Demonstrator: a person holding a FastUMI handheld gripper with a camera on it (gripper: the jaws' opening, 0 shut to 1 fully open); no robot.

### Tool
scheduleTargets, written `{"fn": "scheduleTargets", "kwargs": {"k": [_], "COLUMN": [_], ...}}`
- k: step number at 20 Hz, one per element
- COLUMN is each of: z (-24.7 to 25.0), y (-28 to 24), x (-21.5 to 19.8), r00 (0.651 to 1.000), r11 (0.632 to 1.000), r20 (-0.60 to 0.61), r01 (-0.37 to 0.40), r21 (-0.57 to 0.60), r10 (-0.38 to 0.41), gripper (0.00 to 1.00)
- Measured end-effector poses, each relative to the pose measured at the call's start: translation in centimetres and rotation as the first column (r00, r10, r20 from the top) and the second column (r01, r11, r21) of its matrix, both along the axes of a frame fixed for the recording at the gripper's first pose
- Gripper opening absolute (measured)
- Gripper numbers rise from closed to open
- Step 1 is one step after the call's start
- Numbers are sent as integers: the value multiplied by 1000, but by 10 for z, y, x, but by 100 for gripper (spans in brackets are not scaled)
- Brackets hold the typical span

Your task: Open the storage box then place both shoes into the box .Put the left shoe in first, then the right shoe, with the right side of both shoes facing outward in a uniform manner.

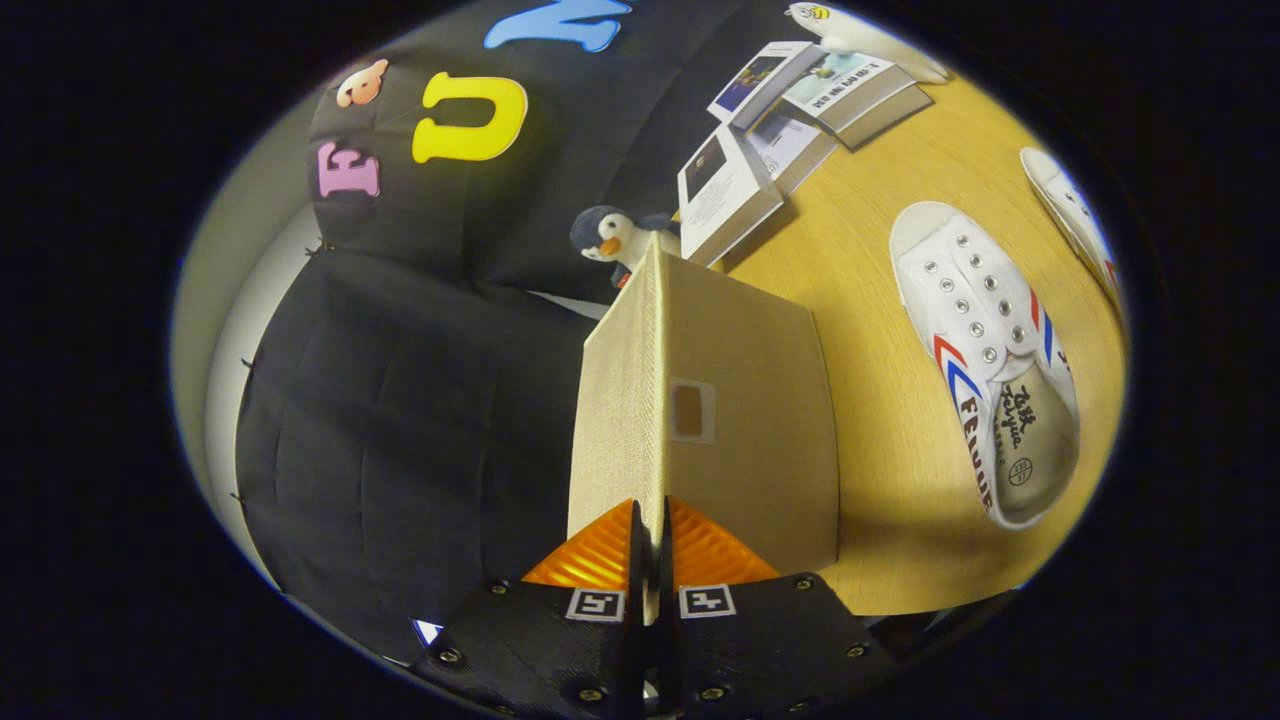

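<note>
Fingers of the gripper (652, 540) sit pressed together on the thin edge of the box lid (700, 400), which stands up on its side straight ahead at twelve o'clock. Lid looks like fabric-covered board: light, stiff enough to swing from one pinch, a bit rough, so unlikely to slip. Behind it, a toy penguin (610, 238) peeks out, with books (770, 130) at one o'clock. On the table (880, 520), a white shoe (990, 360) lies at two o'clock, a second shoe (1075, 215) further out. Canvas, soft and light; I'd pinch the heel collar.
</note>
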State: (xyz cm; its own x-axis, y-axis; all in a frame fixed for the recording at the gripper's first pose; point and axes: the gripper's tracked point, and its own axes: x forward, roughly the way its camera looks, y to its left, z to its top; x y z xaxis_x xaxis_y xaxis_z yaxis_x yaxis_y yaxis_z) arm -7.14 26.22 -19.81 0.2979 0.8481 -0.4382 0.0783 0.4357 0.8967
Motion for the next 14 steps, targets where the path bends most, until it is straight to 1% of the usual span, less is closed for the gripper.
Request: {"fn": "scheduleTargets", "kwargs": {"k": [1,5,8,11,14], "z": [11,52,83,110,131], "y": [3,12,25,45,71], "x": [-1,14,27,34,37], "r00": [1000,996,989,978,948], "r11": [1000,997,995,993,992], "r20": [19,91,147,205,302], "r01": [-16,-16,-33,-63,-118], "r21": [23,70,94,96,40], "r10": [15,10,19,42,101], "gripper": [5,4,4,5,6]}}
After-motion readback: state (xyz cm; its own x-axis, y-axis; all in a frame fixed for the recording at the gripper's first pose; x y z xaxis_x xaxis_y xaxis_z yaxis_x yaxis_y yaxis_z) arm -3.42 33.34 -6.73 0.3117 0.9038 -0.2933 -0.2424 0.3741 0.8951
